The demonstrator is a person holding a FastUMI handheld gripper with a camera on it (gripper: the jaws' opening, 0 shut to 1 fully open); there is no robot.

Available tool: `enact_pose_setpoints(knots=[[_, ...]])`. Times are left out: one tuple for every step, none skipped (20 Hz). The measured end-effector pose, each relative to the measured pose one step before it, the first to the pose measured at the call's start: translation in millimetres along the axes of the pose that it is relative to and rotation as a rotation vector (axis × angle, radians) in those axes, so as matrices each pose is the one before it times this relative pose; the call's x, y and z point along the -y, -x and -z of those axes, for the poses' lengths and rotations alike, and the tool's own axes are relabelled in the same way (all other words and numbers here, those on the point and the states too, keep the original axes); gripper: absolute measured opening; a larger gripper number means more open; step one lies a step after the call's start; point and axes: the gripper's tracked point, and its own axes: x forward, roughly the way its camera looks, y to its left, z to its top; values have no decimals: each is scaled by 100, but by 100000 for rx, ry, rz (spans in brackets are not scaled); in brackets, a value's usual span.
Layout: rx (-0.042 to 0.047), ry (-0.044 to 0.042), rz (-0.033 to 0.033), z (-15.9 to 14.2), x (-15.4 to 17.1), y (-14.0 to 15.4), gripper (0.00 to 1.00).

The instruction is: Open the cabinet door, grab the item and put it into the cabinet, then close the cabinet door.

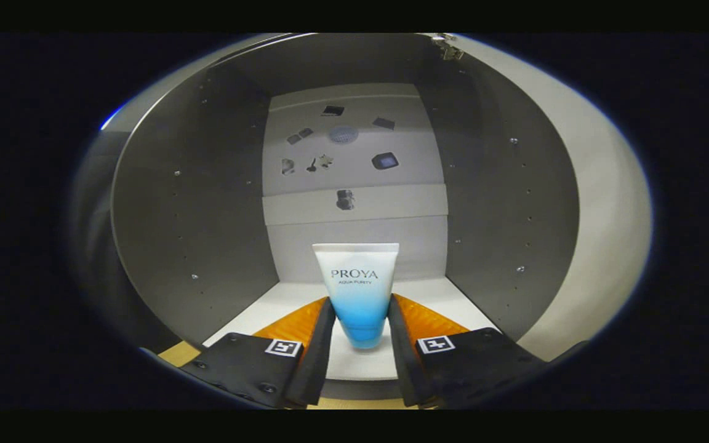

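A soft tube (357,271), white at its wide top and fading to blue at its narrow lower end, stands upright between my fingers. My gripper (360,303) is shut on the tube, with both fingers pressing its blue lower part from left and right. The tube is inside the open cabinet (194,203), over its white floor (280,301). Its lower end is at or just above that floor; I cannot tell whether it touches.
Grey side walls (502,203) with rows of small holes close in on both sides. The white back panel (354,184) carries several small dark shapes. A metal hinge (448,47) sits at the upper right, beside a pale panel (607,203).
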Motion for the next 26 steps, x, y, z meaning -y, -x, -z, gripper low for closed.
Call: enact_pose_setpoints(knots=[[-1746,-209,-287,508,124,-657,55],[-1575,-314,49,486,247,-645,55],[-1807,-86,280,564,96,-610,55],[-1961,-61,188,568,226,-586,55],[-2245,-480,-414,590,53,-363,55],[2139,-399,-886,-246,-158,-397,55],[-295,717,466,-72,51,-226,55],[264,629,68,2,45,-3,55],[16,63,-444,-15,-65,-83,55],[7,-101,-462,25,-95,0,55],[-63,-140,-251,-35,-17,17,55],[-101,-131,50,10,103,44,55],[-167,-46,15,19,-5,-16,55],[-4,17,270,6,53,158,55],[146,231,196,18,-19,151,56],[25,134,-120,6,-64,56,56],[557,244,-685,-191,-287,88,57],[1149,357,117,-211,52,172,58],[1371,279,-257,-425,-229,194,64],[1367,557,300,-378,-115,258,71],[1046,678,399,-345,-102,433,81],[1174,934,94,-359,-137,553,82],[1268,1216,440,-359,-122,668,85],[1537,1164,531,-504,-217,787,88],[1578,921,-133,-525,-355,865,94],[1367,968,-717,-626,-552,1060,95]])
